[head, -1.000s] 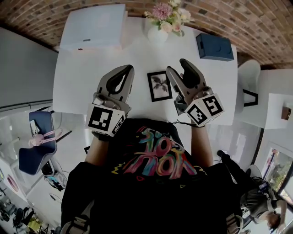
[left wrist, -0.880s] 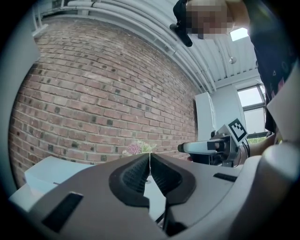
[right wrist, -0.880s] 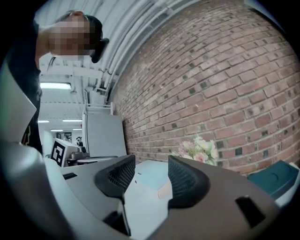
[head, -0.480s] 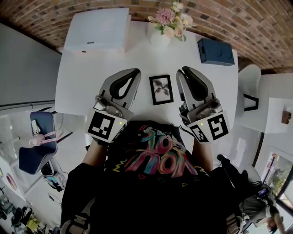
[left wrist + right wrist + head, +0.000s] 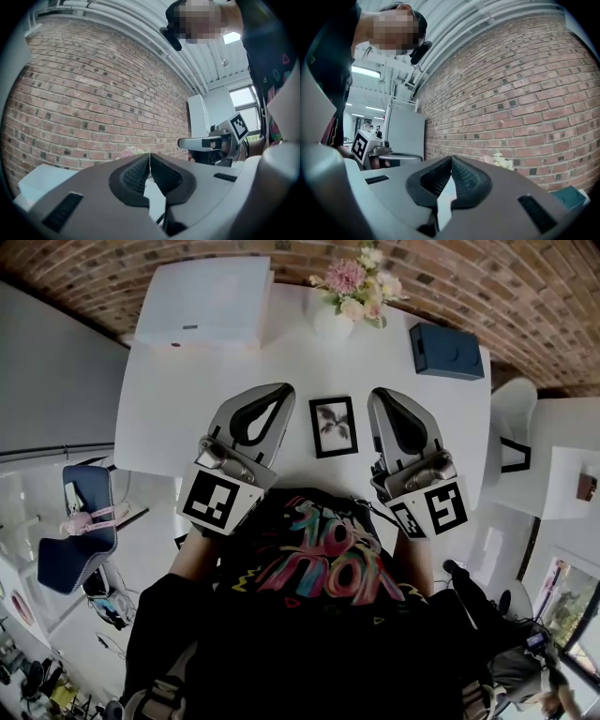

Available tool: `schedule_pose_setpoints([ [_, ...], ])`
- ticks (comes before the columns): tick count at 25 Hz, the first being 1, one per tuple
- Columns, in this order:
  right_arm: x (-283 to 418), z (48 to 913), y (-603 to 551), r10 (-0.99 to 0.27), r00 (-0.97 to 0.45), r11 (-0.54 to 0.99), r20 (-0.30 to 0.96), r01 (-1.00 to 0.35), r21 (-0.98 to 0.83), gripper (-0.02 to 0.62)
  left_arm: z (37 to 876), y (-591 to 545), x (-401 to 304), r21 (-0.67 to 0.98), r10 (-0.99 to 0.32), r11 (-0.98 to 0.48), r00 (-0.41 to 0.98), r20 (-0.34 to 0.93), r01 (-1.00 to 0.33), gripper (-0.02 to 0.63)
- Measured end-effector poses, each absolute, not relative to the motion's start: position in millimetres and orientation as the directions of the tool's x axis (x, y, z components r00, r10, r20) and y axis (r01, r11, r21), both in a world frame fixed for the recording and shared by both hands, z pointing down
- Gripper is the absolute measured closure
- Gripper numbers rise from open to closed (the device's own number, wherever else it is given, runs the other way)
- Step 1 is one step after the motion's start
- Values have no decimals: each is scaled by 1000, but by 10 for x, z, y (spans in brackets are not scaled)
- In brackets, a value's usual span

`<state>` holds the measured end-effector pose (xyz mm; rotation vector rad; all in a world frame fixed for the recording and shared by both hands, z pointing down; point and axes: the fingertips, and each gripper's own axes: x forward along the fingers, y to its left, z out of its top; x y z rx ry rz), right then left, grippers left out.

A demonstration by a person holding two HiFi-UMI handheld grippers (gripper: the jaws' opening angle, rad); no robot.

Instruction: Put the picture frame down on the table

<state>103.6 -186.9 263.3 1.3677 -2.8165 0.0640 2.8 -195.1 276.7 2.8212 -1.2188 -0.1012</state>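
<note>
Flat near the tabletop's (image 5: 187, 399) front edge, between left gripper (image 5: 279, 392) and right gripper (image 5: 380, 396): picture frame (image 5: 334, 426). Both clamped shut, empty, right's jaws just closed. Likely light, rigid, fragile glass; best pinched by an edge.

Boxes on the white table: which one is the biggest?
The flat white box at the far left corner. It is much wider than the small dark blue box at the far right.
</note>
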Motion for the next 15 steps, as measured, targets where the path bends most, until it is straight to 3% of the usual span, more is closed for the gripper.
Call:
schedule_pose_setpoints([
  [15,1044,2711,-1905,-787,-615,612,35,-787,-72,578,2795,-1961,26,84,-719,-694,695,-25,-715,580],
])
